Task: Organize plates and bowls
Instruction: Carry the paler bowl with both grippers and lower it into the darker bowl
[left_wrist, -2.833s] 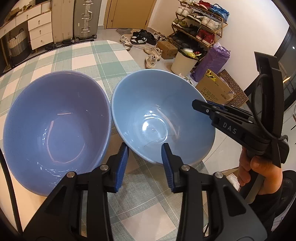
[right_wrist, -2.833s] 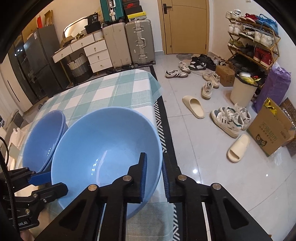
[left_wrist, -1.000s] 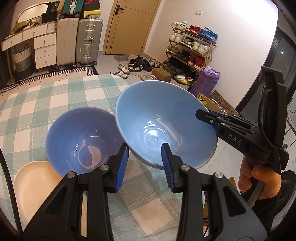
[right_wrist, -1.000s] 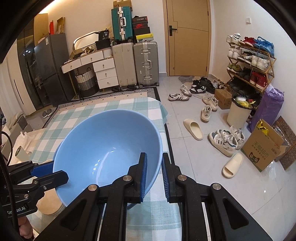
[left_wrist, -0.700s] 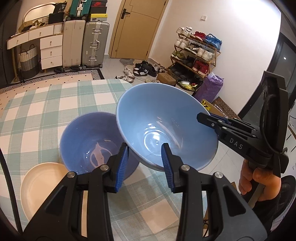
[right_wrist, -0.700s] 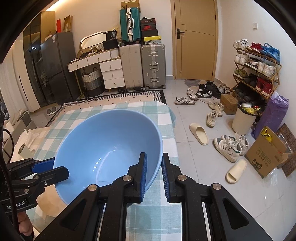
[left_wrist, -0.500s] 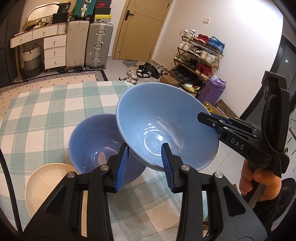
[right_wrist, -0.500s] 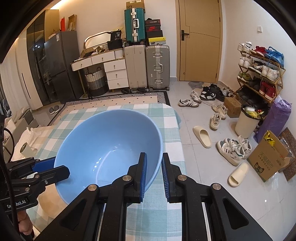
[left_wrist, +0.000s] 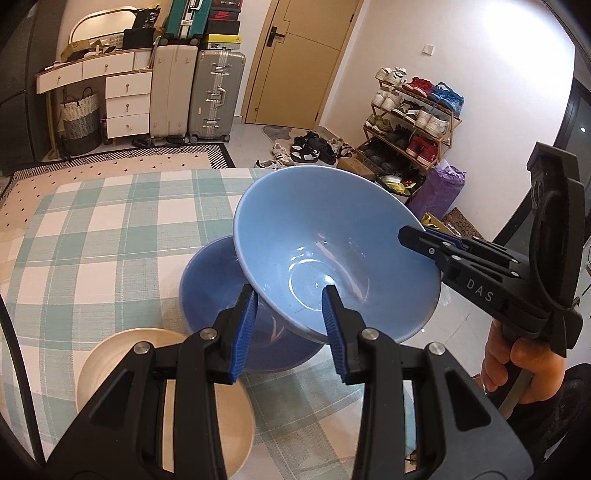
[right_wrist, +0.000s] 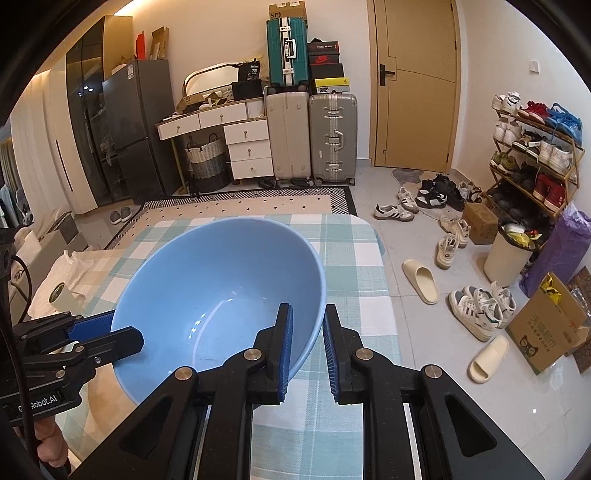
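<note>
A tabletop covered in a green-and-white checked cloth carries the dishes. A darker blue bowl sits on it upright, and a cream plate lies flat just beside the bowl on the nearer side. At the tabletop's far left edge, in the right wrist view, a pale crumpled cloth lies with a small cup on it.
</note>
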